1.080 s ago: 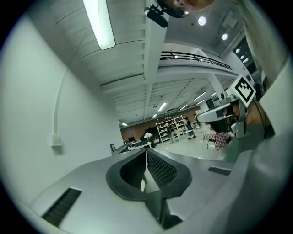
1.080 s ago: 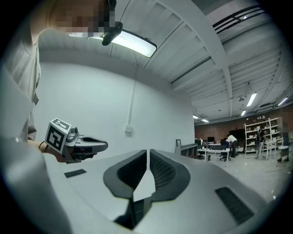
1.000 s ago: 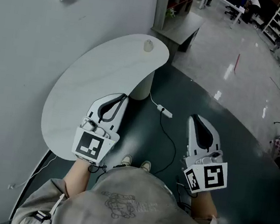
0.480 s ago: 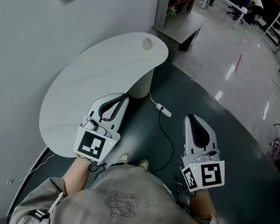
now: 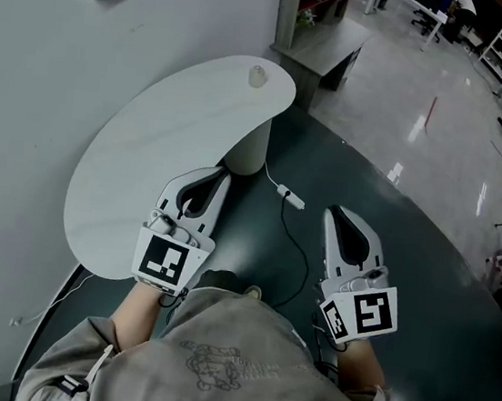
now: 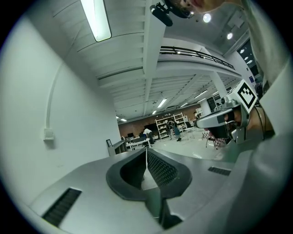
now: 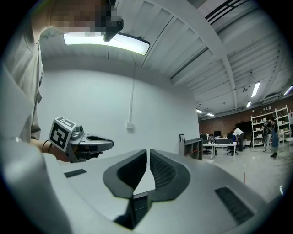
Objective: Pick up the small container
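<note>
A small pale container (image 5: 257,76) stands near the far tip of a white curved table (image 5: 146,163), seen in the head view. My left gripper (image 5: 222,173) hovers over the table's near right edge, shut and empty, well short of the container. Off the table, above the dark floor, my right gripper (image 5: 332,211) is also shut with nothing in it. The left gripper (image 6: 146,150) in its own view shows jaws pressed together, pointing level into the room. The right gripper (image 7: 148,151) in its view is likewise closed. The container does not show in either gripper view.
A white wall (image 5: 47,76) runs along the table's left side. The table's pedestal (image 5: 249,149) stands under its far part. A white cable with a plug (image 5: 291,199) lies on the dark mat (image 5: 422,291). A grey shelf unit (image 5: 324,30) stands beyond the table.
The head view has shifted slightly, so the table and container sit a little further left and up. Both grippers have moved slightly and stay shut.
</note>
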Tool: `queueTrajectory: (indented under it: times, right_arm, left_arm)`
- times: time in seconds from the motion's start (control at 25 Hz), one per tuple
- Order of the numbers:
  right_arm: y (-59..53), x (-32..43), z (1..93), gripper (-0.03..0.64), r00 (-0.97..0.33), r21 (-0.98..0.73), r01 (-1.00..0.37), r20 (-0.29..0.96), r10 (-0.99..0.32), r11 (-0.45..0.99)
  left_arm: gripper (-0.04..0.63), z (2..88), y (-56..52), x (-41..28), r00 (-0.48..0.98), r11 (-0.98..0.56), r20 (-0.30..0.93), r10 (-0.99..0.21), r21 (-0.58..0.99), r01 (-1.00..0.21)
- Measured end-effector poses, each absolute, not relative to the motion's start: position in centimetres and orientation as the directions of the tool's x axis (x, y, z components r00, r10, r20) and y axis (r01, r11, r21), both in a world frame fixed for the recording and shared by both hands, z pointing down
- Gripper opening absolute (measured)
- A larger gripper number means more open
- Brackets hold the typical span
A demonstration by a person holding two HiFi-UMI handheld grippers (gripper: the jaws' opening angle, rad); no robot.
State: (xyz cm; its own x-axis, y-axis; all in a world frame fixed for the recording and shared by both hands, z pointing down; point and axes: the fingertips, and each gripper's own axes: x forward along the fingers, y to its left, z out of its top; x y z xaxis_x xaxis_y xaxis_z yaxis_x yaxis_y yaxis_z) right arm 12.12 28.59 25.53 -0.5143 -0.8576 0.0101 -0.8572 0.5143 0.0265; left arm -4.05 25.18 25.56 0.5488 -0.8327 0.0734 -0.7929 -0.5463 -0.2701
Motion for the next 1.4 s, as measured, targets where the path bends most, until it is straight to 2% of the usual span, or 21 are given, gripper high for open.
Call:
queueTrajectory:
  times: [0.8, 1.4]
  right_arm:
    - [22.1, 13.3, 28.4, 0.04, -0.533, 0.018, -0.846, 0.023, -0.846, 0.533]
    - [8.7, 10.4, 28.7, 0.041, -0.527, 0.038, -0.846, 0.09, -0.845, 0.532]
  left_arm:
    - [0.021, 28.2, 19.0, -2.4, 0.536, -0.53, 0.065, -0.842, -0.284, -0.799]
    - [0.021, 28.4, 4.8, -4.4, 0.566, -0.564, 0.071, -0.821, -0.253, -0.786]
